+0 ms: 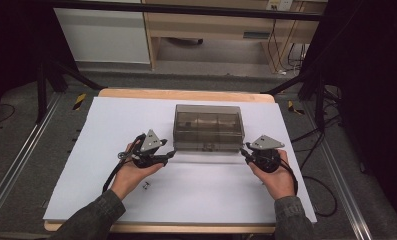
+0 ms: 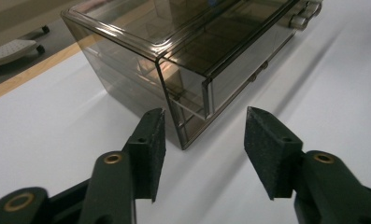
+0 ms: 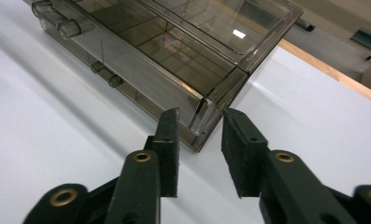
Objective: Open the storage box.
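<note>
A: Left gripper (image 1: 170, 154) first. We have its fingers (image 2: 149, 140) about half apart, nothing between the pads. The smoky clear box (image 1: 208, 126) sits just ahead of them, its near left corner in line with the gap.

B: Same picture on the other side. Right gripper (image 1: 244, 150) has its fingers (image 3: 241, 149) narrower, empty too, with the box's near right corner just ahead of the gap. No contact that we can see.

A: So progress: we're lined up on both front corners, no grip yet. Box lid looks shut, drawer knobs (image 3: 57, 21) on the front untouched. Grasp and whatever follows is all left, we'd judge.

B: Clutter check. A small dark bit (image 1: 145, 186) lies on the white surface (image 1: 86, 165) behind the left fingers, near the wrist. Can't tell what it is. Nothing between either set of fingers and the box.

A: Only risk we see is pads slipping on the smooth plastic.
</note>
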Motion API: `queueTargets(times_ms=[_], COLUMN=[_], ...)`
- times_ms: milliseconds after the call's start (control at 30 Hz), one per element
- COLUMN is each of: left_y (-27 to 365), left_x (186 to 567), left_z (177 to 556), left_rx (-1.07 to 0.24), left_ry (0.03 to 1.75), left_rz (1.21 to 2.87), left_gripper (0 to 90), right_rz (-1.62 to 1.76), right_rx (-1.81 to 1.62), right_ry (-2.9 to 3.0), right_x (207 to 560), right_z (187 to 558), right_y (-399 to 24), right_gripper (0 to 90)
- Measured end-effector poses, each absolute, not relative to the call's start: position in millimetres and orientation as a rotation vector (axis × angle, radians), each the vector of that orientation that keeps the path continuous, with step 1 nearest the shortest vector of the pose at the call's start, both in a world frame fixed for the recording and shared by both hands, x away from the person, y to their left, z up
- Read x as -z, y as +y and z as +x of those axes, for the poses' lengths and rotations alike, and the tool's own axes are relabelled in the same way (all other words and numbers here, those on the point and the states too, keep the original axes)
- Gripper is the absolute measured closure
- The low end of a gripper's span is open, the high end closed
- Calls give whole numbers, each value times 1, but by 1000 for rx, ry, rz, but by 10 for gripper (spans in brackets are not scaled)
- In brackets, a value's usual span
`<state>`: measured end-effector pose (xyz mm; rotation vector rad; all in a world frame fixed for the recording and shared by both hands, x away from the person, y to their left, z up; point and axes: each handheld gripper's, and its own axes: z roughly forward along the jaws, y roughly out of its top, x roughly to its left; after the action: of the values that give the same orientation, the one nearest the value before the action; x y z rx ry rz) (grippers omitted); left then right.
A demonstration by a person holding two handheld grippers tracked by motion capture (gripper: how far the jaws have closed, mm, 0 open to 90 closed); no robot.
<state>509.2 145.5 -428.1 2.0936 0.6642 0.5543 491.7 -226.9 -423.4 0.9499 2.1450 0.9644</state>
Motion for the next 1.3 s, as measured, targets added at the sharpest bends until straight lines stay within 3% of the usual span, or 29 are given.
queueTargets(times_ms=[600, 1300], left_y=[142, 142], left_x=[421, 421], left_z=[522, 523], left_rx=[-436, -402], left_ry=[646, 661], left_rz=[2111, 2127], left_gripper=[774, 831], right_rz=[931, 923], right_rx=[-971, -977], right_ry=[2239, 2262], right_x=[418, 417], right_z=[500, 498], right_y=[-230, -231], right_gripper=[787, 806])
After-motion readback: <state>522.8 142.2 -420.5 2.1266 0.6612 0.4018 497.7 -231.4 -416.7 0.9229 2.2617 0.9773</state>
